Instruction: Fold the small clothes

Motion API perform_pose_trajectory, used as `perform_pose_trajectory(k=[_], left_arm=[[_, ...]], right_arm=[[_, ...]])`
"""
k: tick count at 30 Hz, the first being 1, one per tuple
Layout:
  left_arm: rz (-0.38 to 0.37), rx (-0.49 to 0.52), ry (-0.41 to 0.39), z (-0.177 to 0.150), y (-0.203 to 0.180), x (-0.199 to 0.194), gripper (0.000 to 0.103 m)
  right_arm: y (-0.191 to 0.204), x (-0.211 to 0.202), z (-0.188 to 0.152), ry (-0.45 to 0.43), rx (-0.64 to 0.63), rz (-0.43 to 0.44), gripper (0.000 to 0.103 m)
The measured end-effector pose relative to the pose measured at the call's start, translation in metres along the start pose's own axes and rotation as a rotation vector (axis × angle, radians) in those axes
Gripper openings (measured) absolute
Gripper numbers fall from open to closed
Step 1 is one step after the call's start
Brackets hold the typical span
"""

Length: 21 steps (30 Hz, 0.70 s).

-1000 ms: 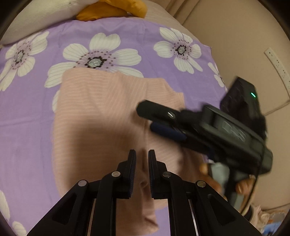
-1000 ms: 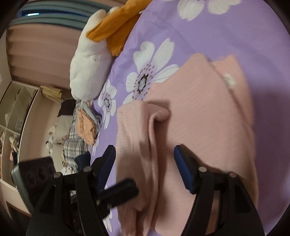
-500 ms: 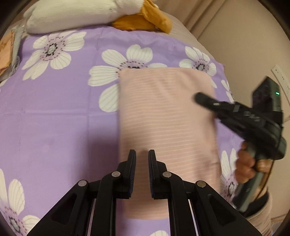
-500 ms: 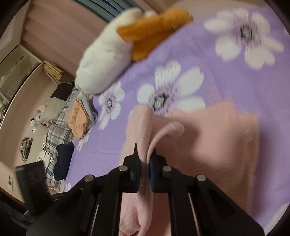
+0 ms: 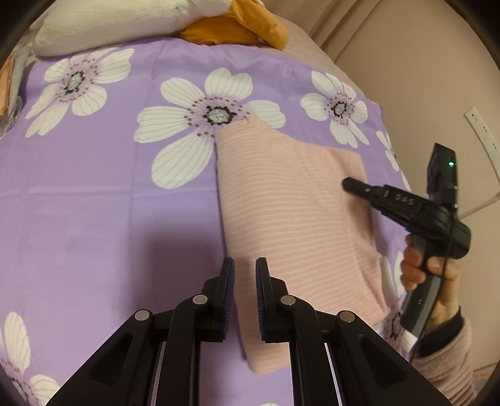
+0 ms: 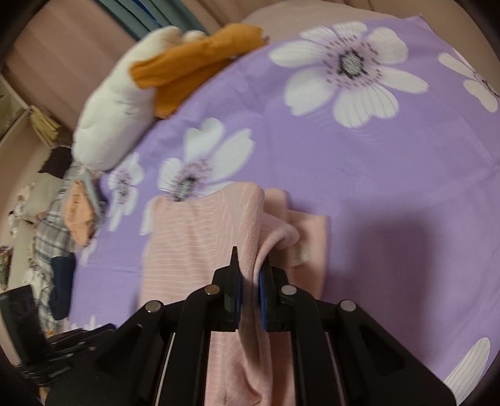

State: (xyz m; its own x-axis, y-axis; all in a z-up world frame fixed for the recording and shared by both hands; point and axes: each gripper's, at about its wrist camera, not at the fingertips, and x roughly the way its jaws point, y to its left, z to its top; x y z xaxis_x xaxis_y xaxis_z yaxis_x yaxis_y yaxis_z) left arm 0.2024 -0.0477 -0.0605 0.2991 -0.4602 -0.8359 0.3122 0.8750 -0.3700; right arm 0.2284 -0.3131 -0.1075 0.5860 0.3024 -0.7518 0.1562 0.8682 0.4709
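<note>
A pink ribbed garment (image 5: 297, 212) lies folded on the purple flowered sheet (image 5: 93, 203). My left gripper (image 5: 245, 281) hovers shut over the garment's near left edge, with nothing between its pads. In the right wrist view my right gripper (image 6: 250, 271) pinches a raised fold of the pink garment (image 6: 187, 243). Its jaws are opening slightly, with the cloth still between the pads. The left wrist view shows the right gripper (image 5: 347, 184) from the side, over the garment's right edge, held by a hand (image 5: 437, 281). The left gripper's body (image 6: 78, 337) is a dark blur at lower left.
A white plush toy with orange cloth (image 5: 125, 18) lies at the head of the bed, also seen as the plush toy (image 6: 125, 103). A pile of plaid and orange clothes (image 6: 72, 218) sits beyond the sheet's left edge. A wall power strip (image 5: 481, 131) hangs at right.
The right gripper, wide open a second ago, closed on a raised fold of the pink garment and still holds it. The garment now sits further right in the left wrist view.
</note>
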Motion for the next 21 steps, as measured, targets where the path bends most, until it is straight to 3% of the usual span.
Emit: perform_pose_trajectory(k=[3, 6, 9, 15, 21], left_arm=[[0.008, 0.026, 0.003, 0.000, -0.009, 0.007, 0.008], [0.011, 0.043, 0.005, -0.001, -0.016, 0.012, 0.008], [0.023, 0.064, -0.001, -0.002, -0.021, 0.016, 0.008], [0.047, 0.090, -0.006, -0.004, -0.026, 0.021, 0.008], [0.060, 0.107, -0.014, -0.005, -0.027, 0.022, 0.008]], right_arm=[[-0.002, 0.000, -0.002, -0.002, -0.004, -0.055, 0.023], [0.005, -0.023, -0.003, -0.080, -0.063, -0.084, 0.024], [0.017, -0.048, -0.012, -0.112, -0.130, -0.011, 0.025], [0.034, -0.062, -0.049, -0.066, -0.239, 0.064, 0.025], [0.027, -0.047, -0.071, 0.001, -0.250, 0.018, 0.025]])
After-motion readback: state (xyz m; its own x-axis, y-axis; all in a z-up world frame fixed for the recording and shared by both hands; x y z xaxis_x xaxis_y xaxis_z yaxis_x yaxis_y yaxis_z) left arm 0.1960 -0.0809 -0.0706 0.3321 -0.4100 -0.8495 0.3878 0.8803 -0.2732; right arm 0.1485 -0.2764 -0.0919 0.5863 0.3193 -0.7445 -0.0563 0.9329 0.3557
